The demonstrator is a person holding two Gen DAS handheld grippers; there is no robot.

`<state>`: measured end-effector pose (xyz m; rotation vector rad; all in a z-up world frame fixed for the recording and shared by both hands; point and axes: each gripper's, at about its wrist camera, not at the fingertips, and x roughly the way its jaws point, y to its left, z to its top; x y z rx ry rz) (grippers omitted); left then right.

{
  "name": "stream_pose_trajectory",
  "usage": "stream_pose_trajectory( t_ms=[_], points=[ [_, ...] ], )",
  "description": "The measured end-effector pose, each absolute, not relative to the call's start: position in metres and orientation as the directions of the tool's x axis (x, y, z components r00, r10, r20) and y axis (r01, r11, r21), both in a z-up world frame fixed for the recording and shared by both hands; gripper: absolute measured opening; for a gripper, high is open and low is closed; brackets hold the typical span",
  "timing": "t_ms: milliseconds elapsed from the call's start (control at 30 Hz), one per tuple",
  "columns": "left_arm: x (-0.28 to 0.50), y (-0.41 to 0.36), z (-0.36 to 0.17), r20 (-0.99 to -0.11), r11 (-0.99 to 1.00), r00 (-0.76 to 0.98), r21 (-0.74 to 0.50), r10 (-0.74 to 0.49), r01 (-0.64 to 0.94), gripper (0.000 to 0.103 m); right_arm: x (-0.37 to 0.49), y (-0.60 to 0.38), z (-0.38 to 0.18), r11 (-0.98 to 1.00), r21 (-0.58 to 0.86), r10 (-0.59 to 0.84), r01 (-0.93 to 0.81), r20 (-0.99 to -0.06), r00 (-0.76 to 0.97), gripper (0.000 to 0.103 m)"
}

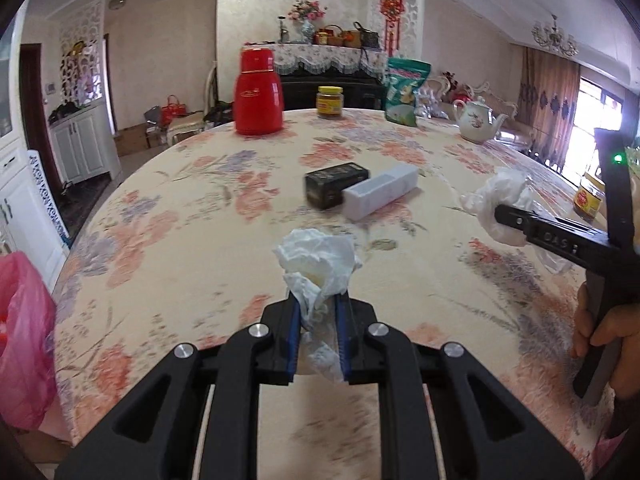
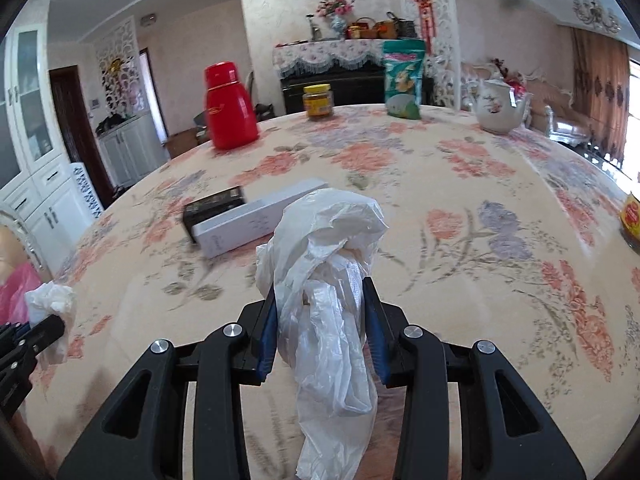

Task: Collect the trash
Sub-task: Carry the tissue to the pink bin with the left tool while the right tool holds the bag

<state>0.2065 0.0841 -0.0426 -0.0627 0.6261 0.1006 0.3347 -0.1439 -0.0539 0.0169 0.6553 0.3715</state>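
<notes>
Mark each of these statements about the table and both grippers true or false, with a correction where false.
1. The left gripper is shut on a crumpled tissue. True.
2. The right gripper is empty. False: it grips a white plastic bag.
3. The black box and white box lie side by side on the table. True.
4. The red thermos lies on its side. False: it stands upright.
5. The teapot is black. False: it is white with a floral print.
</notes>
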Motion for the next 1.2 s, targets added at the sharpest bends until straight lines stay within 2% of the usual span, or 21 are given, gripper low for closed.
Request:
stream_pose_trajectory(
  t_ms=[233,733,1200],
  points=[
    [0.187,0.112,-0.044,-0.576,0.988,0.811,-0.040,0.102,-0.152,0.016,0.299,-0.099,-0.047,0.875,0.054,0.412,-0.482,-0.609,0.678,0.037],
    [0.132,0.174,-0.043,-0.543,0.965,0.817,-0.041,0.195,-0.258,0.017,0.237,-0.011,-0.039,0.733,0.017,0.547,-0.680,-0.610,0.573,0.038],
    [0.058,0.258,-0.027,-0.496,0.899,0.787,-0.030,0.367,-0.438,0.019,0.194,0.108,-0.023,0.516,0.046,0.697,-0.856,-0.603,0.388,0.038]
  ],
)
